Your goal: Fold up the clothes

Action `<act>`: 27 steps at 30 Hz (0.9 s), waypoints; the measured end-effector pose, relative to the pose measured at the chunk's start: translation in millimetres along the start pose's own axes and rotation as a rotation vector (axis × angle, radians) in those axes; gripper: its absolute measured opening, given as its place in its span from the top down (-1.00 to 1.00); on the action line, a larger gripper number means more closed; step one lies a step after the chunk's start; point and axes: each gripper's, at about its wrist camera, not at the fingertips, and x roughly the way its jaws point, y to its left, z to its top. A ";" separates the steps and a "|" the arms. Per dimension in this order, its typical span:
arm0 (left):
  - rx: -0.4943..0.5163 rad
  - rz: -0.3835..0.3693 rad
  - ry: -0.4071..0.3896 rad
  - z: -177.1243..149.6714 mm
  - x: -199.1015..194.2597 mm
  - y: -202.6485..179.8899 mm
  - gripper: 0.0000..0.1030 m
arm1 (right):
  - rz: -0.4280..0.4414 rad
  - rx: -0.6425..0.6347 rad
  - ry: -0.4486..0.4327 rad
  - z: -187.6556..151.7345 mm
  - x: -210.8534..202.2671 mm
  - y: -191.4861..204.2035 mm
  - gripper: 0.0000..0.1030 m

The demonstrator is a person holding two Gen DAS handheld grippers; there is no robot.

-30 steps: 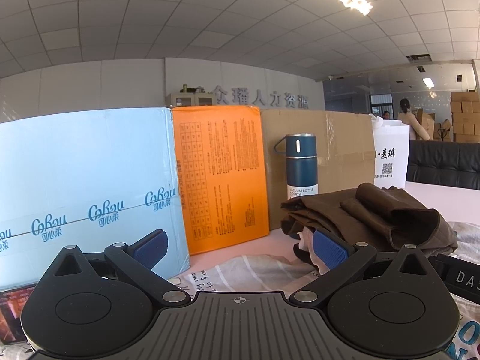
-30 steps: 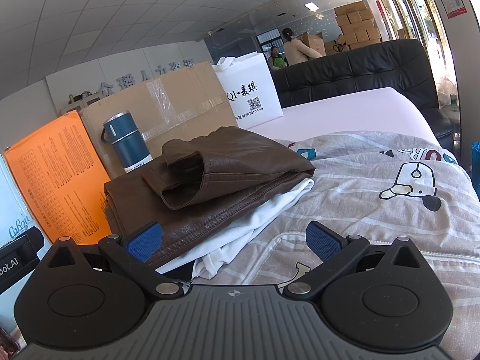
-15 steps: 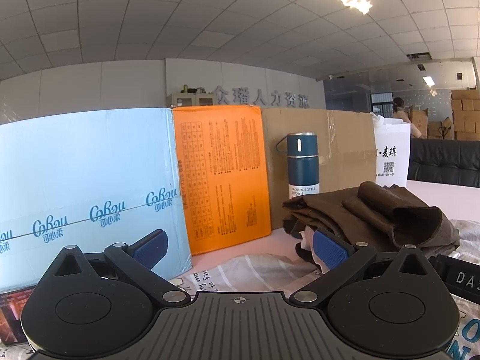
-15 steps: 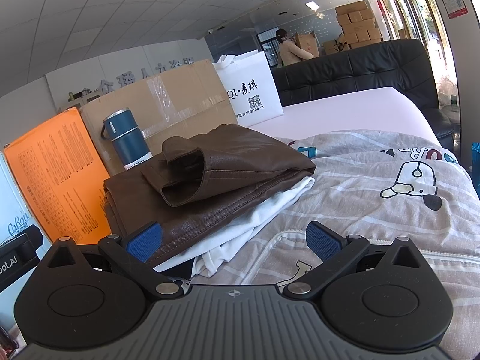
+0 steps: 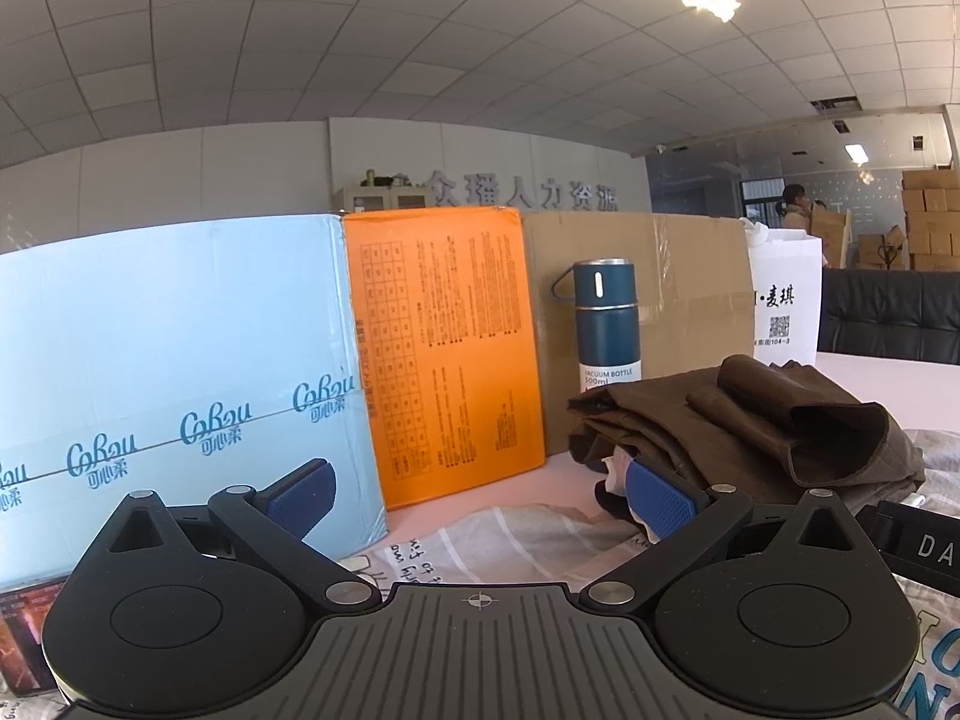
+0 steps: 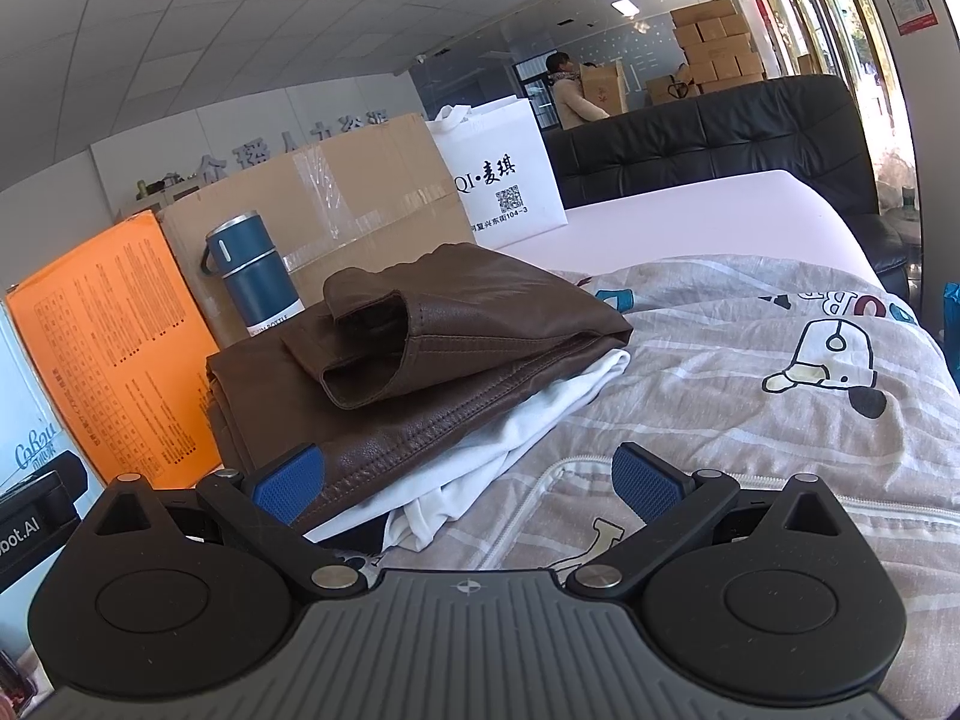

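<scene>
My folded brown leather jacket (image 6: 456,324) hides most of the white garment (image 6: 510,444) beneath it and the dark blue vacuum bottle's (image 6: 255,276) base; my view crops the light blue carton (image 5: 168,372).

Both views sit low, just behind each tool, looking forward along its 2 fingers over the counter.

The left wrist view, behind the left tool (image 5: 480,495), faces level toward the upright boxes at the back: the blue box (image 5: 174,372) is close, the orange box (image 5: 447,348) just beyond.

The right wrist view, behind the right tool (image 6: 468,483), faces more to the right, across the printed sheet (image 6: 750,396) toward the black sofa (image 6: 720,132).

Both share the brown jacket (image 5: 738,420) (image 6: 420,348), the blue bottle (image 5: 606,324) (image 6: 252,276), the white bag (image 5: 783,300) (image 6: 498,174) and the cardboard box (image 5: 690,276) (image 6: 360,186).
</scene>
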 end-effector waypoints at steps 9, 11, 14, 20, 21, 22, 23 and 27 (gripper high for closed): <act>0.016 0.001 0.003 -0.4 -1.6 -1.8 -1.00 | -0.001 -0.018 0.011 0.4 0.9 1.3 -1.00; 0.020 -0.002 0.002 -0.4 -1.7 -2.3 -1.00 | 0.000 -0.026 0.014 0.3 1.2 2.0 -1.00; 0.025 -0.007 0.002 -0.7 -1.7 -3.0 -1.00 | 0.006 -0.036 0.021 0.0 1.7 3.0 -1.00; 0.033 -0.020 0.003 -1.0 -2.3 -3.3 -1.00 | 0.011 -0.048 0.026 -1.1 2.0 4.8 -1.00; 0.033 -0.020 0.003 -1.1 -2.4 -3.4 -1.00 | 0.012 -0.047 0.026 -1.0 2.0 4.5 -1.00; 0.034 -0.020 0.003 -1.3 -2.5 -3.5 -1.00 | 0.012 -0.046 0.026 -1.0 2.1 4.4 -1.00; 0.034 -0.021 0.003 -1.3 -2.6 -3.5 -1.00 | 0.013 -0.046 0.027 -0.9 2.1 4.4 -1.00; 0.034 -0.027 0.002 -1.4 -3.1 -3.6 -1.00 | 0.013 -0.046 0.028 -1.0 2.2 4.5 -1.00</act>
